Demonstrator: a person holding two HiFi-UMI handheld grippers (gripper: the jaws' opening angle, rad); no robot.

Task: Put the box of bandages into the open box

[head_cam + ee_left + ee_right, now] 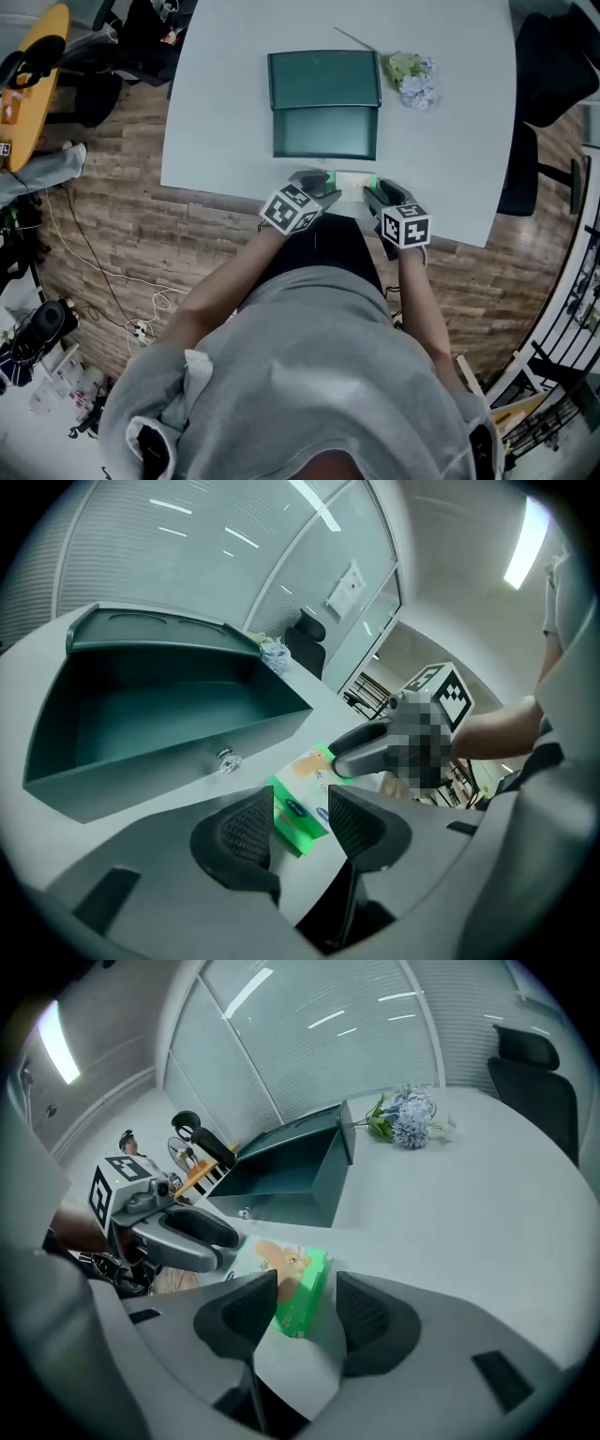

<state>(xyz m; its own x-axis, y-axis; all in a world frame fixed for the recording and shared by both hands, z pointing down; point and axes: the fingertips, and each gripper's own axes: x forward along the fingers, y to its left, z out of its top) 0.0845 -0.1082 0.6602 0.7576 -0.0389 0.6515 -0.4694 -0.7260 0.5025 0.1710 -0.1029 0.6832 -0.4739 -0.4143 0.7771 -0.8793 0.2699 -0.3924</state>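
The left tongs [300, 808] and right tongs [307, 1290] stand wide apart around one box of bandages [353, 179], just beside one open box [324, 103].

No word or number here can be read.
The box of bandages [298, 1290] carries a drawn picture and small blue oval labels [295, 807], but their print is too small to make out. One marker cube [292, 208], at eight o'clock from this box, and a second marker cube [405, 225], at four o'clock, show only black-and-white square patterns, no letters. At two o'clock from the open box [159, 714], a white sheet [349, 585] hangs on the glass wall; its writing is blurred.
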